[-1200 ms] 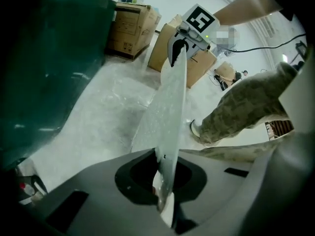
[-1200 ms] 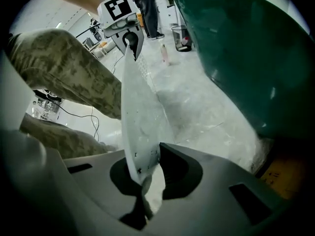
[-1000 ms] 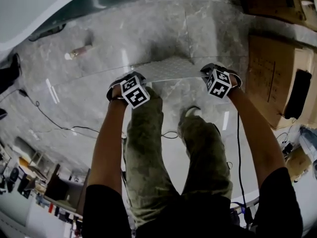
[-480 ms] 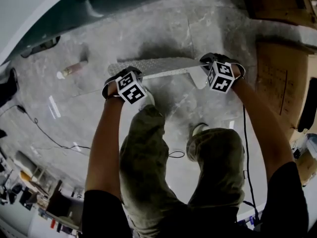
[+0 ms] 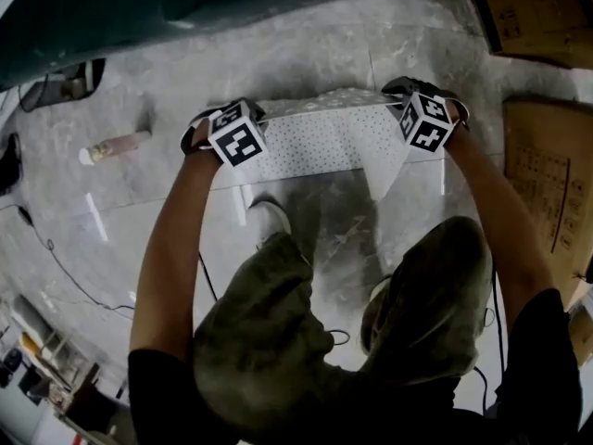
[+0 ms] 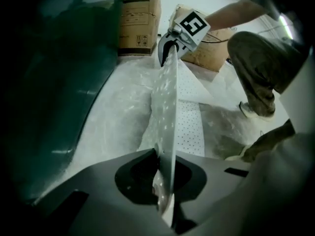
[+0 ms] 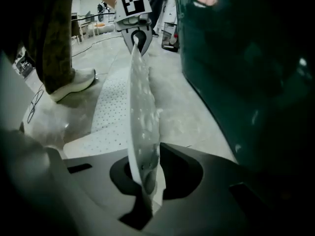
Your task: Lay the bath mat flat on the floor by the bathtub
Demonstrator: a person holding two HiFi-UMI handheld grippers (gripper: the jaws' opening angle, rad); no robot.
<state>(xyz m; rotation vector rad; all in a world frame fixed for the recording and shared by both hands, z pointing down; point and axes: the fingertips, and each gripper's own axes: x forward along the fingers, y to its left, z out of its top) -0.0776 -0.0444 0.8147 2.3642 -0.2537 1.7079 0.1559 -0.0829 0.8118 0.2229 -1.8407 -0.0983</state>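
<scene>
The white perforated bath mat [image 5: 320, 142] is stretched by its top edge between my two grippers, just above the grey floor beside the dark green bathtub wall [image 5: 139, 12]. My left gripper [image 5: 211, 120] is shut on the mat's left end and my right gripper [image 5: 406, 91] is shut on its right end. In the left gripper view the mat edge [image 6: 166, 112] runs from my jaws up to the right gripper [image 6: 170, 45]. In the right gripper view the mat [image 7: 140, 117] runs to the left gripper [image 7: 137, 37]. Its lower part spreads over the floor toward the person's feet.
Cardboard boxes [image 5: 547, 156] stand at the right, with another box [image 5: 528, 7] at the far right corner. A bottle [image 5: 111, 145] lies on the floor to the left. A cable [image 5: 56, 258] trails at lower left. The person's shoe [image 5: 269, 219] is just behind the mat.
Both grippers have come down toward the floor together with the mat. The mat has opened out wider, and the person has bent lower over it.
</scene>
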